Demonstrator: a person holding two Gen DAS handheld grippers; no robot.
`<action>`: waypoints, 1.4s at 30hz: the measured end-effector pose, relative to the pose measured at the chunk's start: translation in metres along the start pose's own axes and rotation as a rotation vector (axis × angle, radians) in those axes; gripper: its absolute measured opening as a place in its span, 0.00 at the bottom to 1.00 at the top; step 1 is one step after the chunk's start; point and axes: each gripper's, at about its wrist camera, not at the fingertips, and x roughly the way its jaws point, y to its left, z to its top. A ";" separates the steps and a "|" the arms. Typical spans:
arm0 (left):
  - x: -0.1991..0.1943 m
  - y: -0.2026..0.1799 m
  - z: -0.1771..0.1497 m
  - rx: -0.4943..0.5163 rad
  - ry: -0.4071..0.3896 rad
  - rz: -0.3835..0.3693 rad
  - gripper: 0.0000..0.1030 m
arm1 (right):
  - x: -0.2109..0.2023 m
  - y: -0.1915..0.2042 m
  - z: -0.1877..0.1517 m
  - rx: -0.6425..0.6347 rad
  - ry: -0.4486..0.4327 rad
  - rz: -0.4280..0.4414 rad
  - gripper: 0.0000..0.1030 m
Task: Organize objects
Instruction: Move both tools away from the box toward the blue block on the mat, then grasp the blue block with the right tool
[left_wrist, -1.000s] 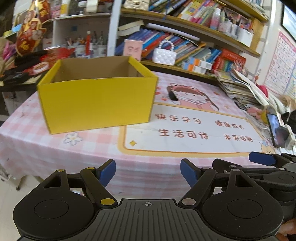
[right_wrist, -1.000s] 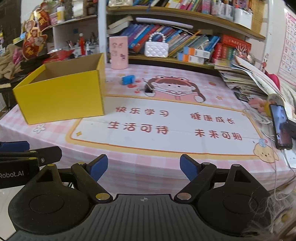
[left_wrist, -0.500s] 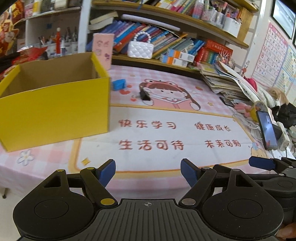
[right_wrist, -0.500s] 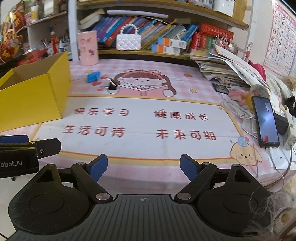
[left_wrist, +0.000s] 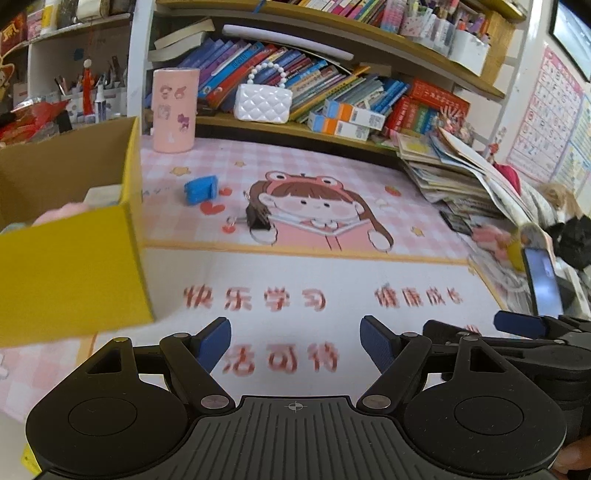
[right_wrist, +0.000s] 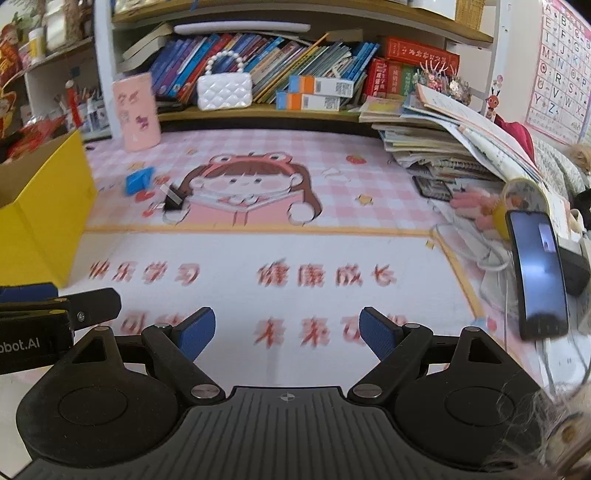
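A yellow cardboard box (left_wrist: 74, 273) (right_wrist: 48, 206) stands at the table's left, with a pink and a pale object showing inside it. Beyond it on the pink mat lie a small blue block (left_wrist: 200, 189) (right_wrist: 139, 180) and a black binder clip (left_wrist: 258, 218) (right_wrist: 173, 199). My left gripper (left_wrist: 295, 345) hovers open over the mat's red lettering, nothing between its blue pads. My right gripper (right_wrist: 286, 332) is open too, just to the right, and empty. Each gripper's side shows at the edge of the other's view.
A pink cylinder holder (left_wrist: 174, 110) and a white quilted handbag (left_wrist: 263, 103) stand at the back by the bookshelves. A stack of books and papers (right_wrist: 443, 147) fills the back right. A phone (right_wrist: 539, 273), cables and a yellow tape roll (right_wrist: 517, 206) crowd the right edge.
Both grippers have travelled forward and to the right across the table; the yellow box has slid to the left edge of both views. The jaws have kept their width.
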 end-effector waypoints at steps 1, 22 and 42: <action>0.005 -0.003 0.004 0.002 -0.001 0.006 0.76 | 0.005 -0.004 0.005 0.009 -0.001 0.002 0.82; 0.128 0.003 0.084 -0.065 -0.040 0.252 0.32 | 0.076 -0.046 0.080 0.063 -0.023 0.102 0.82; 0.115 0.007 0.088 -0.104 -0.058 0.237 0.04 | 0.093 -0.040 0.090 -0.026 -0.010 0.161 0.82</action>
